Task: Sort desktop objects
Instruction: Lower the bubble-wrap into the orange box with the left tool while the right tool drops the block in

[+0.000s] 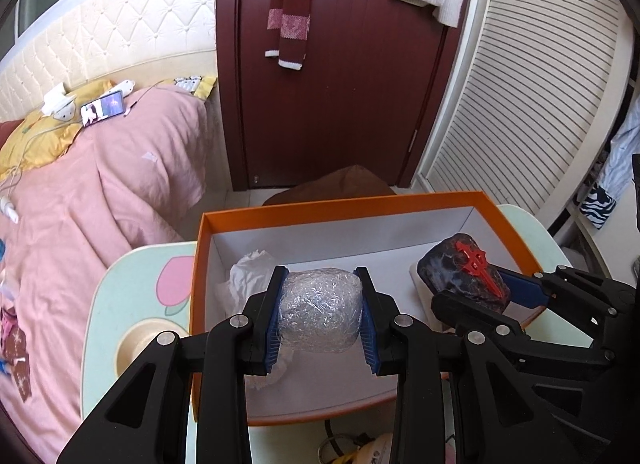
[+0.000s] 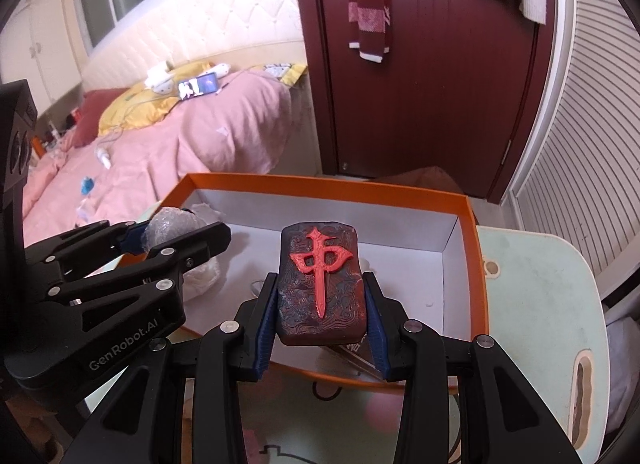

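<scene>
box (image 1: 352,204) time, folks: orange walls, white floor, sitting on the pale green counter (image 1: 132,284), and both loads hang right over it. left hand-held gripper (image 1: 322,310) is pinching a ball (image 1: 320,310) of crinkly clear wrap, blue pads pressed on its two flanks, above the near left part of the box with crumpled tissue (image 1: 252,268) beside and below it. that ball looks light and squashy, probably springy too, so i'd say the hold across its widest middle is the right one; squeeze harder and it would just dent, and the glossy film may be a touch slippery. over on the right, the right hand-held gripper (image 2: 322,304) is clamped on a dark tile (image 2: 322,284) with a raised red character, pads on its long side edges near the lower end, face up toward the camera, poised over the near right part of the box. the tile looks stiff and solid, likely the heavier of the two, so gripping the flat sides suits it; a drop could chip the raised red mark, so a low release seems wise. now the blind spots: whether either load touches the box floor cannot be told, since the fingers and the loads cover what lies beneath. something flat and shiny peeks out under the tile at the box's near wall, but i can't name it. the counter's near edge is cut off by the black arms, and the clutter below it is too blurred to read.
</scene>
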A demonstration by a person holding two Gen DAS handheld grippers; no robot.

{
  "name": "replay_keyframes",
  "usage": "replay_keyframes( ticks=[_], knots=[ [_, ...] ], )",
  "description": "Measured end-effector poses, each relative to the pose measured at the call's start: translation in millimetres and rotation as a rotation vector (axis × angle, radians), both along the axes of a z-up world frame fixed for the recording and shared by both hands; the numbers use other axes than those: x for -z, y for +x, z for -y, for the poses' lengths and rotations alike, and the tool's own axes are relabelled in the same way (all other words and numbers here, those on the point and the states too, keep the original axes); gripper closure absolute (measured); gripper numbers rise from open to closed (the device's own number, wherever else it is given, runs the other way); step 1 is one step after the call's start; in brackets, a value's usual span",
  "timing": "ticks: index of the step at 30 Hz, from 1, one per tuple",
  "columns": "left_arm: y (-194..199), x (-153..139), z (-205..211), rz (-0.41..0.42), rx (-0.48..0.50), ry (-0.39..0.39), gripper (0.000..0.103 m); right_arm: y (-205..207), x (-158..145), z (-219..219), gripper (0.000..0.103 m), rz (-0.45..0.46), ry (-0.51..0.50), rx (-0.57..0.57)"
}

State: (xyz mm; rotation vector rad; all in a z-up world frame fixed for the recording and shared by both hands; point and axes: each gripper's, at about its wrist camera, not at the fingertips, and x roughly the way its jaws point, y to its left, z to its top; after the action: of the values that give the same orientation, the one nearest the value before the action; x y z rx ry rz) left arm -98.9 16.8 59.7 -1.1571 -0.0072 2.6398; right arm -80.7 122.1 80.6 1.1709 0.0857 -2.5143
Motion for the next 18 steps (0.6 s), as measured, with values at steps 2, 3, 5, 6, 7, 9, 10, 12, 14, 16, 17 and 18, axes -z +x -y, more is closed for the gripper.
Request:
replay_keyframes(
  ticks=[2, 3, 5, 6, 7, 9, 10, 12, 14, 16, 17, 18],
  knots=[
    [-1, 3, 0, 0.007, -0.002, -0.001, 0.069, -2, 2, -1, 0.064, 0.007, -0.002, 0.004],
    [-2, 4, 0, 0.011, -0.002, -0.001, 0.069, -3, 3, -1, 0.064, 0.011, -0.001, 0.005],
    [-3, 7, -1, 0.020, -0.003, -0.002, 0.069, -4, 6, -1, 0.064, 0.017, -0.001, 0.007],
    [-3, 8, -1, 0.023, -0.005, -0.001, 0.069, -5, 7, -1, 0.064, 0.022, 0.000, 0.007],
    [-4, 9, -1, 0.026, -0.005, -0.001, 0.069, -6, 8, -1, 0.064, 0.025, -0.002, 0.008],
    [-4, 10, -1, 0.024, -0.008, -0.006, 0.069, -7, 9, -2, 0.064, 0.028, -0.007, 0.011],
    [-4, 11, -1, 0.023, -0.009, -0.009, 0.069, -7, 10, -2, 0.064, 0.029, -0.008, 0.012],
    [-4, 12, -2, 0.023, -0.007, -0.022, 0.069, -8, 10, -1, 0.064, 0.029, -0.007, 0.011],
    [-4, 12, -4, 0.027, -0.007, -0.043, 0.064, -8, 11, 0, 0.064, 0.030, -0.006, 0.005],
    [-5, 13, -4, 0.037, -0.041, -0.079, 0.051, -8, 10, -1, 0.057, 0.026, -0.004, 0.008],
    [-4, 13, -2, 0.034, -0.047, -0.072, 0.050, -8, 9, -2, 0.055, 0.021, 0.004, 0.016],
    [-3, 12, -1, 0.033, -0.045, -0.065, 0.049, -7, 8, -3, 0.052, 0.014, 0.006, 0.022]
  ],
)
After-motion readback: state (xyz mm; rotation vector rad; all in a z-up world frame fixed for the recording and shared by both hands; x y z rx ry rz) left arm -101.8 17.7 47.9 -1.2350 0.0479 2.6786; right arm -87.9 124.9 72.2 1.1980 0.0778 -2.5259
